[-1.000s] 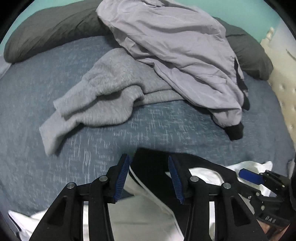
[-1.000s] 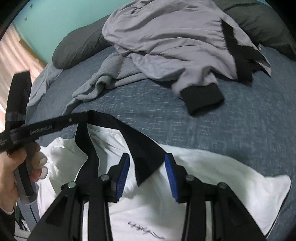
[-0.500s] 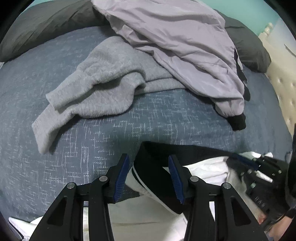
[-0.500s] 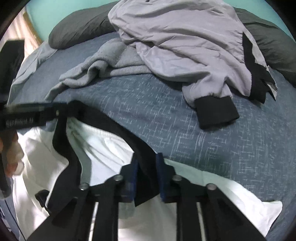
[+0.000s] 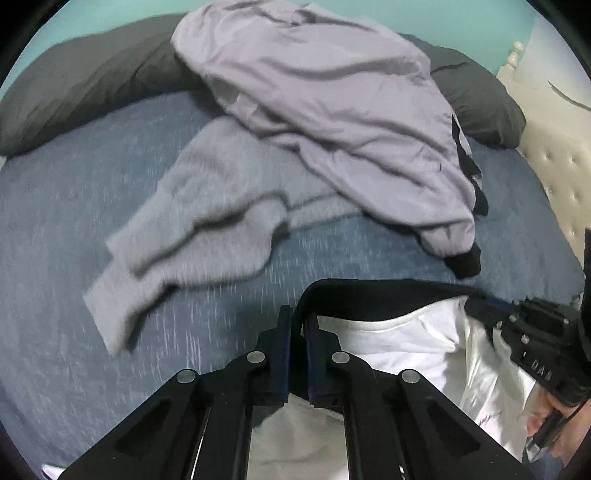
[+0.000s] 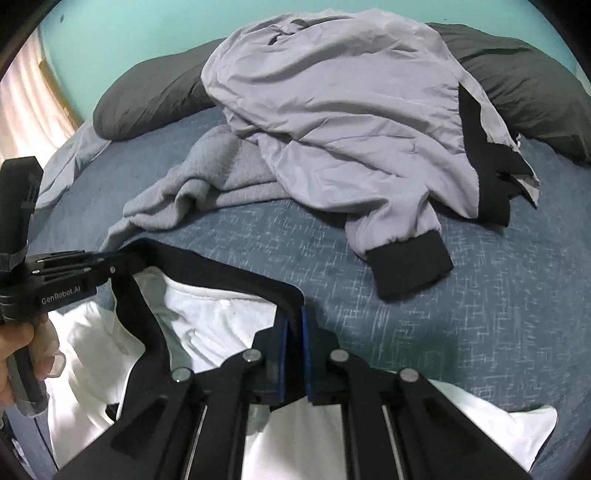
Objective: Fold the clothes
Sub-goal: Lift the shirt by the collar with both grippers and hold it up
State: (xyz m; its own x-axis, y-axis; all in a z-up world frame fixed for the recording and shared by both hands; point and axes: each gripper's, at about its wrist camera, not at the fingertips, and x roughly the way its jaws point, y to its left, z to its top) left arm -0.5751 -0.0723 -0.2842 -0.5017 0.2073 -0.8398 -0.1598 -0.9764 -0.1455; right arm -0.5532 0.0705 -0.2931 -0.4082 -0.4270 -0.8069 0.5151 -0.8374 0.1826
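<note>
A blue-grey woven bedspread (image 6: 461, 332) covers the bed. Two dark grey pillows (image 6: 147, 96) lie along its far edge against a plain turquoise wall (image 6: 147, 29). A cream tufted headboard (image 5: 554, 173) stands at the side.

Smooth lilac jacket (image 6: 332, 110) cloth lies over fuzzy grey sweater (image 6: 207, 184)

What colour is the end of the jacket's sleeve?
Black. The cuff on the lilac-grey jacket shows best in the right wrist view.
</note>
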